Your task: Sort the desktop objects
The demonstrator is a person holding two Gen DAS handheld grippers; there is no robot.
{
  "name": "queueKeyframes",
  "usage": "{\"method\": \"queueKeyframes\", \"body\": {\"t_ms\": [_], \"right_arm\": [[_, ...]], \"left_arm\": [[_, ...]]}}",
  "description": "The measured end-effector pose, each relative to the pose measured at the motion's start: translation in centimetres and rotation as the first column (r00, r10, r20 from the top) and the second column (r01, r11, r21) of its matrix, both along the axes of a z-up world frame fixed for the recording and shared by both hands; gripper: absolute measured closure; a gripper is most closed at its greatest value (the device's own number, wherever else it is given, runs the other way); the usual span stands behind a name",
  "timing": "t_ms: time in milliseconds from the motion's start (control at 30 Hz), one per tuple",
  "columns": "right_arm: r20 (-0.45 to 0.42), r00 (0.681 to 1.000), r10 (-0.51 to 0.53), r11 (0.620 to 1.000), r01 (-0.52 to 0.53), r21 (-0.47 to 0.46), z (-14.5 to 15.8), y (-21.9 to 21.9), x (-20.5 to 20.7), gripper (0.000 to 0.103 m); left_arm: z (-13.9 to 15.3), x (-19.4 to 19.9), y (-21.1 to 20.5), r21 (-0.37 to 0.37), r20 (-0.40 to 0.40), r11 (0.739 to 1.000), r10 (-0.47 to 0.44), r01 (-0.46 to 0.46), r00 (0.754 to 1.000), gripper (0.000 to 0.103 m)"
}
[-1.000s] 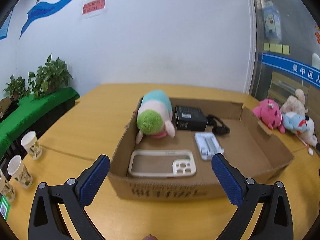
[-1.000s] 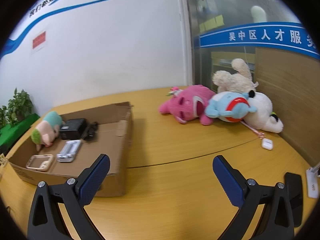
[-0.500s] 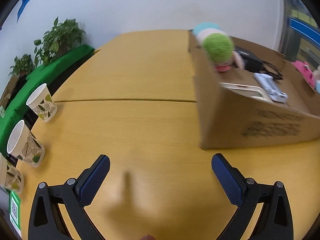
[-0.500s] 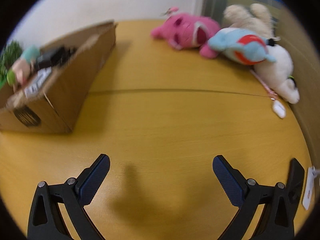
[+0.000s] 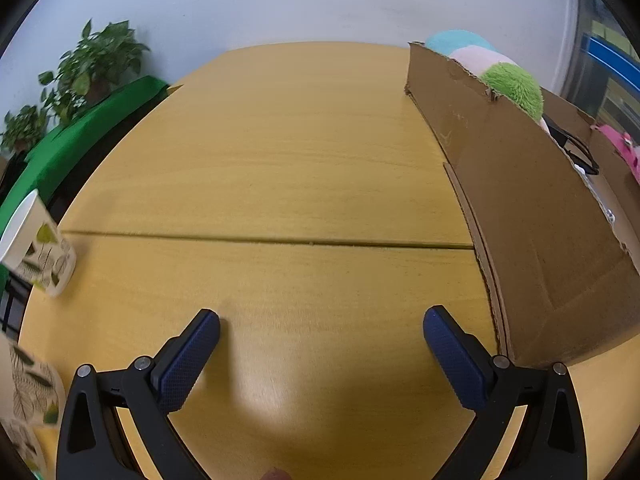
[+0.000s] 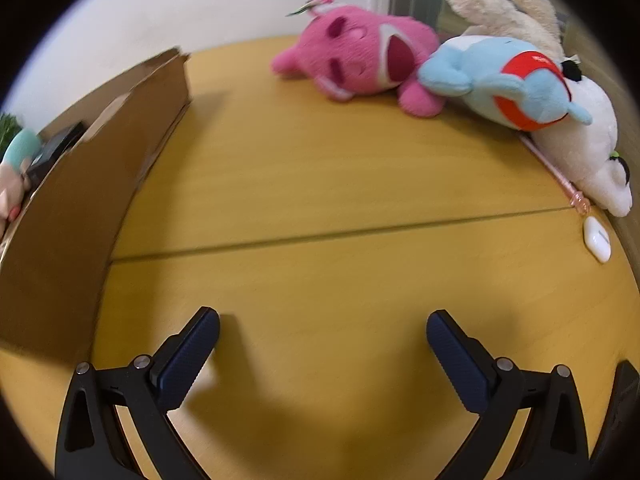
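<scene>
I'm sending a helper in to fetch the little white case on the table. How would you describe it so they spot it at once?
Start at the pile of plush toys at the table's far right edge. Follow the thin pink stick that pokes out from under the white plush toward the near side. Just past its tip lies the white case: small, smooth, hard and rounded, alone on bare wood, unlike the fuzzy toys.

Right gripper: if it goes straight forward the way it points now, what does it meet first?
Probably only the bare wooden table. The open right gripper points between the cardboard box and the plush toys; farther on, the pink plush lies nearest that line. Depth is hard to judge.
</scene>
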State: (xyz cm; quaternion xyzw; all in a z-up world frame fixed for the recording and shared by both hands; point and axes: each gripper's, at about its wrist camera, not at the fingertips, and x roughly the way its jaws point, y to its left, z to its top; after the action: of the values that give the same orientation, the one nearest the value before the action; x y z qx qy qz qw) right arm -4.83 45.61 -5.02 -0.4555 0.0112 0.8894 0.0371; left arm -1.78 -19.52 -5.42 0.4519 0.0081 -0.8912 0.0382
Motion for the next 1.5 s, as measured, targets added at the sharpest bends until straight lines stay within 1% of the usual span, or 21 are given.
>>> {"method": "queueKeyframes", "body": {"t_ms": [67,233,433,500,1500], "right_arm": [[-0.009,1.0,-0.013,1.0,0.013,-0.002,0.2,0.4,-0.2,0.0],[-0.01,1.0,-0.017,1.0,0.017,-0.001,0.5,0.4,0.4,0.0],[-0.009,1.0,-0.016,1.0,0.016,-0.001,0.8,0.4,1.0,0.0],[-0.008,1.0,-0.016,1.0,0.016,0.001,0.5,0.6,-0.1,0.0],[-0.006,1.0,-0.019,1.0,0.019,0.005,0.4,0.4,-0.7,0.0]], "left_arm": [[0.1,-0.5,-0.4,-0.001,0.001,1.0,0.005,-0.005,1.0,0.0],[0.2,-2.0,-1.8,0.002,0.002,0.998,0.061,-0.061,0.998,0.0],[0.2,-2.5,-2.3,0.003,0.003,0.998,0.061,-0.061,0.998,0.0],[0.2,-2.5,-2.3,0.003,0.003,0.998,0.061,-0.061,0.998,0.0],[-0.1,-2.6,-2.5,0.001,0.004,0.998,0.062,-0.062,0.998,0.0]]}}
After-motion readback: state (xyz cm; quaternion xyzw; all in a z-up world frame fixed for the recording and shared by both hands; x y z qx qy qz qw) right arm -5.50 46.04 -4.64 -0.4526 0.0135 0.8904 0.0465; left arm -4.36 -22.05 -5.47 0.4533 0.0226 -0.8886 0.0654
